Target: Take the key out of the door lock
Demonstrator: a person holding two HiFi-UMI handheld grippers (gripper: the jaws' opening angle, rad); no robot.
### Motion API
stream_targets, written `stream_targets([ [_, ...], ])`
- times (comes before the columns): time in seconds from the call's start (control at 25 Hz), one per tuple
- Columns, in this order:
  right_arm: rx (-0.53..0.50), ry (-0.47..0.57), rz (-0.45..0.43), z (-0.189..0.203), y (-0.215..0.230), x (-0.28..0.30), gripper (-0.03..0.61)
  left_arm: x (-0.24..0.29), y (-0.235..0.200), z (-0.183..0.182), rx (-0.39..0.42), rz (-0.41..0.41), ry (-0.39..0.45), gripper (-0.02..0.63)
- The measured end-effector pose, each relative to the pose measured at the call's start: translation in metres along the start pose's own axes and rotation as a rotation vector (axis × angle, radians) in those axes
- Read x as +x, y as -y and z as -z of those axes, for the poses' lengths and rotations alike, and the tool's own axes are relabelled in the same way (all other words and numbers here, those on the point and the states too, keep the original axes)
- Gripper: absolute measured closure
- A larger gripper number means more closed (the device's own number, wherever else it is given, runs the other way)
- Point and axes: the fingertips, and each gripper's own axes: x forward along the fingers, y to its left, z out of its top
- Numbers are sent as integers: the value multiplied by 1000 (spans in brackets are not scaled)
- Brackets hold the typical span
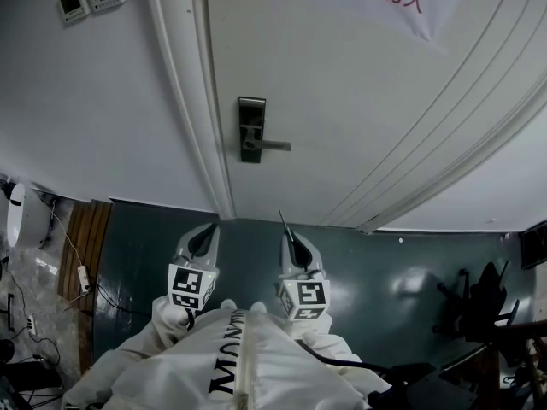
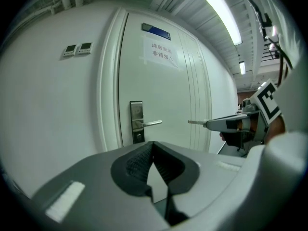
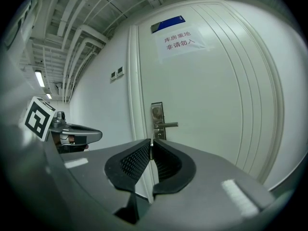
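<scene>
The key (image 1: 281, 219) is already out of the lock (image 1: 250, 131). My right gripper (image 1: 289, 231) pinches it, and its thin metal blade sticks out past the jaw tips toward the door (image 1: 359, 101). In the left gripper view the key (image 2: 196, 122) shows as a slim rod in free air, well apart from the lock plate (image 2: 136, 121). In the right gripper view the jaws are pressed on it edge-on, so only a sliver of metal (image 3: 151, 142) shows between the pads.

My left gripper (image 1: 209, 231) has its jaws pressed together with nothing between them. It sits beside the right one, and both are held low in front of me, short of the door.

The cylinder under the handle (image 2: 152, 123) looks bare from here, though it is small in every view.

I judge the pull itself done, and this is the carry-away step. The next move calls for little: keep the pinch firm so the thin blade doesn't pivot or slip, keep the tip clear of the door and frame, and leave the left gripper idle.
</scene>
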Motion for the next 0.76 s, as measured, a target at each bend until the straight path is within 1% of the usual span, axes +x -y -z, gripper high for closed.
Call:
stream_targets([
  [0.2, -7, -6, 6, 0, -8, 2, 557, -4, -7, 6, -20, 2, 0, 614],
  [0.76, -24, -13, 5, 2, -13, -1, 557, -10, -8, 10, -24, 3, 1, 614],
])
